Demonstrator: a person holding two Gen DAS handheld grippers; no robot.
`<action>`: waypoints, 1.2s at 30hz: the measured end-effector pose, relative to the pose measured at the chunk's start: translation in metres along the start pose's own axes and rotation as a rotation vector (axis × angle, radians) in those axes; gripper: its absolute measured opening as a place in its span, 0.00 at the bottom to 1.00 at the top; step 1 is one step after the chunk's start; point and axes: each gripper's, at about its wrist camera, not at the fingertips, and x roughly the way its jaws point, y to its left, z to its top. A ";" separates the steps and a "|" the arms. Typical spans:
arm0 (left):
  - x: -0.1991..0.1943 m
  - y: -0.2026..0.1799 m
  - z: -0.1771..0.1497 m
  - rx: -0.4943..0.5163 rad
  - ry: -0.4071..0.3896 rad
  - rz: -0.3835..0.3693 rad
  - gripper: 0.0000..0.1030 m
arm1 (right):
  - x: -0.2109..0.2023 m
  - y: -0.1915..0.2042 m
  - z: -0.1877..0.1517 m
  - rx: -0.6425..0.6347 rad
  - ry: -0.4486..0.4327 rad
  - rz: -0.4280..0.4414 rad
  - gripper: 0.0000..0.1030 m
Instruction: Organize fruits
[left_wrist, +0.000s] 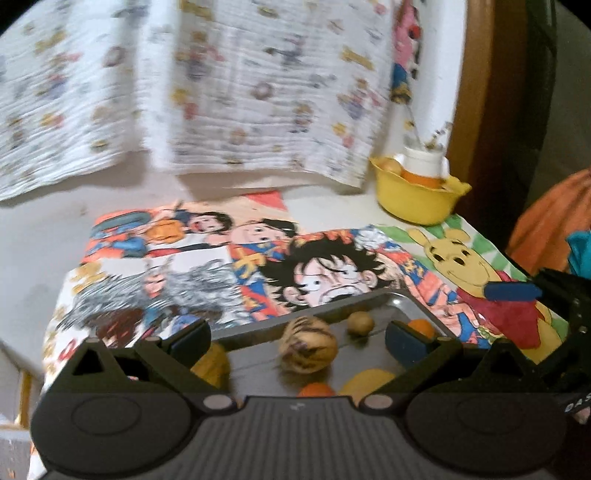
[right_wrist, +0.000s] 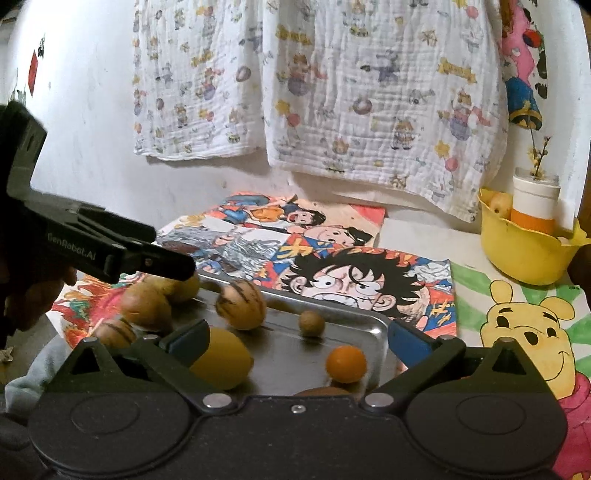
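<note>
A metal tray (right_wrist: 373, 326) on the cartoon-printed table cover holds several fruits. Among them are a striped melon (right_wrist: 240, 304), a small brown fruit (right_wrist: 311, 323), an orange (right_wrist: 346, 363), a yellow lemon (right_wrist: 221, 360) and a brown fruit (right_wrist: 146, 306). My right gripper (right_wrist: 299, 341) hangs open over the tray's near side with nothing gripped. My left gripper (left_wrist: 299, 338) is also open above the tray (left_wrist: 400, 297). The striped melon (left_wrist: 308, 345) and the small brown fruit (left_wrist: 360, 323) lie beyond its fingers, untouched.
A yellow bowl (right_wrist: 524, 251) at the back right holds a fruit and a white-and-orange container (right_wrist: 533, 205) with a sprig. A printed cloth (right_wrist: 369, 92) hangs on the wall behind. One finger of the left gripper (right_wrist: 155, 260) reaches over the tray's left end.
</note>
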 end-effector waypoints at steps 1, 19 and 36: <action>-0.004 0.003 -0.003 -0.010 -0.008 0.011 0.99 | -0.002 0.003 0.000 -0.001 -0.006 0.001 0.99; -0.074 0.002 -0.069 -0.040 -0.106 0.190 1.00 | -0.041 0.043 -0.028 0.055 -0.075 -0.028 0.99; -0.086 -0.017 -0.129 -0.117 -0.059 0.152 1.00 | -0.066 0.058 -0.072 0.113 -0.085 -0.112 0.99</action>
